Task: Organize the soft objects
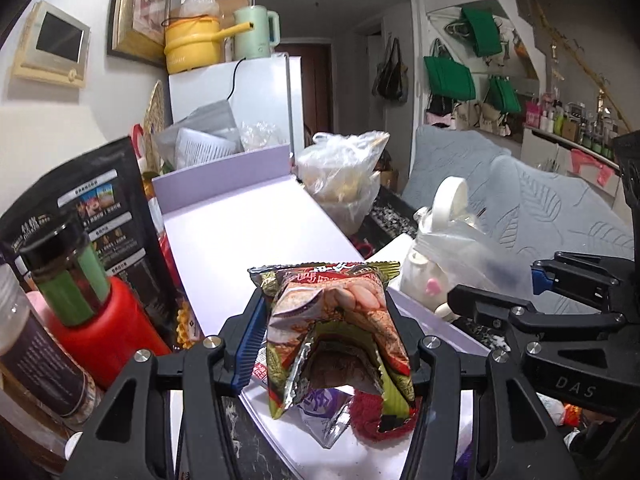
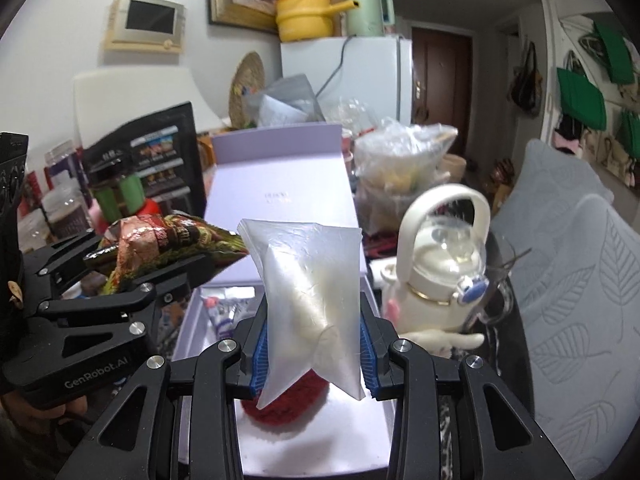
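We are looking at a snack packet [image 1: 336, 320] of crinkled, glossy foil, its torn mouth showing a dull silvery lining. We are seeing a smooth, pearly plastic pouch [image 2: 308, 300] with a soft sheen. Both tools, left [image 1: 332, 344] and right [image 2: 312, 344], are showing matt black plastic, ribbed blue pads [image 2: 262, 344] and shiny metal screws. Below, a red knitted piece [image 2: 288, 400] is looking rough and fuzzy inside a matt lilac cardboard box [image 2: 280, 168].

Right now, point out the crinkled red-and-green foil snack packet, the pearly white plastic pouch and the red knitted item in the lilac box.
Crinkled red-and-green foil snack packet [image 1: 340, 320]: left wrist view, printed front face.
Pearly white plastic pouch [image 2: 308, 296]: right wrist view, pouch's middle.
Red knitted item [image 2: 288, 410]: right wrist view, lower edge.
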Demonstrator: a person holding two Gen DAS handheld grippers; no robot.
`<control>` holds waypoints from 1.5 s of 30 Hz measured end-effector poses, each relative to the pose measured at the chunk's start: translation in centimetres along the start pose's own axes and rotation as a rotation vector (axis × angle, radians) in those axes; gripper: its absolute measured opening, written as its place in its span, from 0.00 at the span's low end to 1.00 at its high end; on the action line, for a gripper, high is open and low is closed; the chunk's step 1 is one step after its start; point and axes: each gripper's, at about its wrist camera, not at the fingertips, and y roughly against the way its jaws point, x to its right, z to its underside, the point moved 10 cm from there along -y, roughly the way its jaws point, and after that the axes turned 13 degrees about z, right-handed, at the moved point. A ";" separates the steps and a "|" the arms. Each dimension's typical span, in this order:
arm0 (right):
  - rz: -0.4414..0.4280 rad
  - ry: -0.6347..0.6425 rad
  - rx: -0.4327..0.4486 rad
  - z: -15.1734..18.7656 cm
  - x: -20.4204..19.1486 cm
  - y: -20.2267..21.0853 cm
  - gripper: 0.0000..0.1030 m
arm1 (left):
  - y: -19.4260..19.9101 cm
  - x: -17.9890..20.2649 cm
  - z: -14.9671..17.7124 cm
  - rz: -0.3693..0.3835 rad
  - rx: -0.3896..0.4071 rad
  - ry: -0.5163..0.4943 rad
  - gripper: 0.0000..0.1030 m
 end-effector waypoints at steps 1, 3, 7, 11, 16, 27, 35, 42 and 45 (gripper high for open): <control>0.003 0.001 -0.011 0.2 0.1 -0.4 0.35 | -0.3 -0.2 0.1 -0.005 -0.006 0.004 0.51; 0.007 0.003 -0.034 0.7 0.1 -1.2 0.35 | -0.8 -0.6 0.6 -0.010 -0.023 0.017 0.51; 0.004 0.007 -0.069 1.4 -0.1 -2.6 0.35 | -1.9 -1.1 1.3 -0.010 -0.055 0.035 0.51; 0.004 0.013 -0.104 2.1 -0.5 -3.8 0.35 | -2.9 -1.6 2.1 -0.021 -0.087 0.040 0.51; -0.055 0.000 -0.159 3.1 -1.4 -5.0 0.35 | -4.6 -2.2 3.7 -0.009 -0.173 0.076 0.51; -0.017 0.030 -0.221 4.8 -1.6 -6.8 0.36 | -7.5 -2.8 7.2 0.004 -0.339 0.119 0.51; 0.015 0.039 -0.259 5.6 -1.2 -7.9 0.38 | -8.0 -2.5 8.0 -0.006 -0.376 0.087 0.52; 0.023 0.033 -0.315 6.4 -1.1 -8.7 0.53 | -8.2 -2.4 8.2 -0.043 -0.427 0.043 0.56; 0.041 0.033 -0.320 6.5 -0.7 -8.8 0.55 | -8.0 -2.5 8.1 -0.067 -0.429 0.036 0.63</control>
